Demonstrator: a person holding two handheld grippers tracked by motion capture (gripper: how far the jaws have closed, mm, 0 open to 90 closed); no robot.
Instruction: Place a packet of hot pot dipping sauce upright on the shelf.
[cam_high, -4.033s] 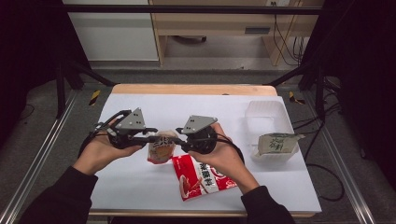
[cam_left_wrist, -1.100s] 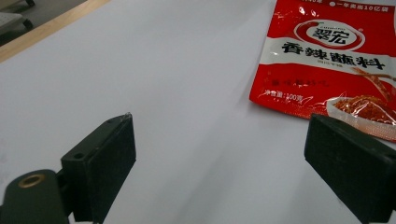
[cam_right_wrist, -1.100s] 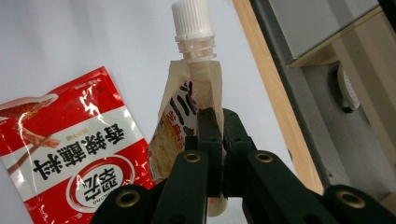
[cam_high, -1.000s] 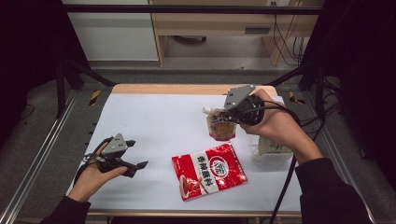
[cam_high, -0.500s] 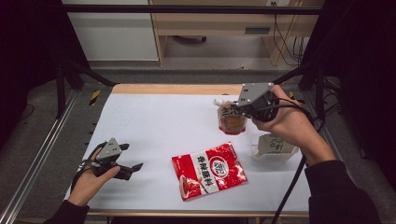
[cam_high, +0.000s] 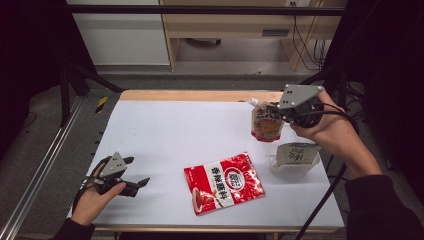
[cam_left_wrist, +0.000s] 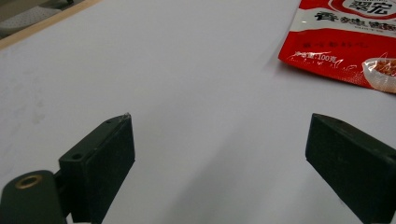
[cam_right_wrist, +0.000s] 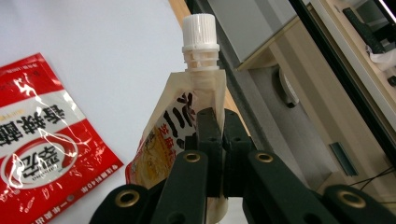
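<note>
My right gripper (cam_high: 277, 114) is clamped on the upper edge of a beige spouted stand-up pouch with a white screw cap (cam_high: 265, 122). In the right gripper view both black jaws press flat on the pouch film just below the white cap (cam_right_wrist: 201, 29), with no gap between the pads. In the high view I read the pouch as hanging upright, cap uppermost, at the far right of the white tabletop (cam_high: 190, 130); I cannot tell whether its base touches the surface.

Just near of the held pouch, at the right edge of the table, sits a clear plastic tray (cam_high: 295, 167) with a pale green printed packet (cam_high: 296, 152) standing in it. The held pouch and the tray are close but apart.

A flat red foil sachet with a white round label (cam_high: 223, 182) lies face up near the middle of the table, toward the near edge.

My left gripper (cam_high: 135, 184) rests at the near left corner of the table, well apart from all items. In the left gripper view its jaws stand wide apart with bare tabletop between them, and a corner of the red sachet (cam_left_wrist: 345, 42) lies beyond them to the right.
</note>
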